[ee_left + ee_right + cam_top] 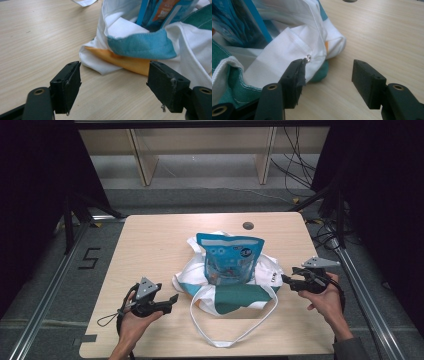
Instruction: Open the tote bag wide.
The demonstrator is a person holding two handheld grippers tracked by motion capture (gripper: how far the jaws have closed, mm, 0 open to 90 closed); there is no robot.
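Observation:
A white and green cloth tote bag (235, 292) lies crumpled in the middle of the wooden table (150, 240), and a blue snack pouch (229, 259) stands upright in it. The bag's white strap (220, 340) loops toward the table's front edge. My left gripper (173, 299) is open just left of the bag, its jaws facing the bag's white and orange corner (105, 60). My right gripper (286, 280) is open at the bag's right side. A small metal snap (307, 58) on the white cloth (282, 57) sits at the tip of one jaw.
A round grey grommet (248, 225) sits in the table near its far edge. Bare tabletop lies to the left and far right of the bag. Wooden shelving legs (145, 160) and cables (295, 165) stand on the floor beyond the table.

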